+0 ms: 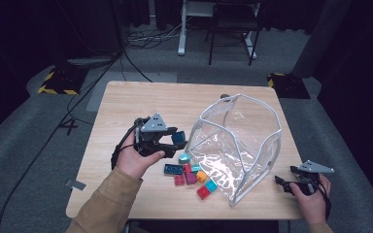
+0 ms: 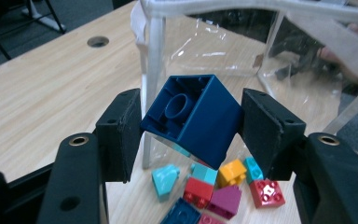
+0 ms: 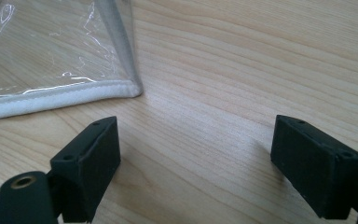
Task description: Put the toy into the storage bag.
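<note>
Dark-blue plastic brick clamped tilted between pads of left tongs, hollow underside up, lifted above desk, just left of clear pouch. Judged: light, rigid, smooth-walled; flat opposite sides best for grip, slip likely if skewed. Right tongs wide, empty, resting on desk at near right corner of pouch. Loose bricks heaped near pouch mouth: red, magenta, orange, teal. Soft pouch rim may snag brick on entry.

Dark blue brick, clear bag
</note>
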Demonstrator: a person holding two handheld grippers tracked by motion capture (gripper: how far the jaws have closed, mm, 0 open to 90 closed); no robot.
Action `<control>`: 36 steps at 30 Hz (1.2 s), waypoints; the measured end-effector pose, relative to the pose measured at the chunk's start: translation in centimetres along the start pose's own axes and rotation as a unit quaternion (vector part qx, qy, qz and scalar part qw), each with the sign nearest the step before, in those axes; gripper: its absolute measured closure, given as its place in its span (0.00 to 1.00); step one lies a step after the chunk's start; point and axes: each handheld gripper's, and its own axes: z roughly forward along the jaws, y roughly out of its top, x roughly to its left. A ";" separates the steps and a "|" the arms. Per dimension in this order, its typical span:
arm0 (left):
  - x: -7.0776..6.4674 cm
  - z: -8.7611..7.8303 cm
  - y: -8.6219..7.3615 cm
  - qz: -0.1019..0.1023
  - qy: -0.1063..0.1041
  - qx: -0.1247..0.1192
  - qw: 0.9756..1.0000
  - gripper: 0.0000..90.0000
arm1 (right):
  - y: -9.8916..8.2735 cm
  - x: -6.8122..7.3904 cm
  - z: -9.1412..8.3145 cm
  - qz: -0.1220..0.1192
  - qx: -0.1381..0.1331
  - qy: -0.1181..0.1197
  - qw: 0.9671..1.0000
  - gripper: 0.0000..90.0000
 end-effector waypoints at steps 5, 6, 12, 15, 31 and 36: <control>-0.1 0.3 1.3 0.002 -0.009 -0.017 1.000 0.45 | 0.0 0.1 0.0 0.002 -0.001 -0.002 1.000 0.17; -0.1 0.3 1.3 0.002 -0.009 -0.017 1.000 0.45 | 0.0 0.1 0.0 0.002 -0.001 -0.002 1.000 0.17; -0.4 0.8 3.2 0.005 -0.023 -0.035 0.999 0.45 | 0.0 0.1 0.0 0.002 -0.001 -0.002 1.000 0.17; -0.6 1.1 3.9 0.011 -0.026 -0.034 0.999 0.45 | 0.0 0.1 0.0 0.003 0.000 -0.002 1.000 0.17; -0.7 4.2 8.1 0.013 -0.045 -0.044 0.998 0.45 | 0.0 0.1 0.0 0.002 -0.001 -0.002 1.000 0.18; -0.7 5.5 9.1 0.018 -0.049 -0.048 0.997 0.45 | 0.0 0.1 0.0 0.002 -0.001 -0.001 1.000 0.18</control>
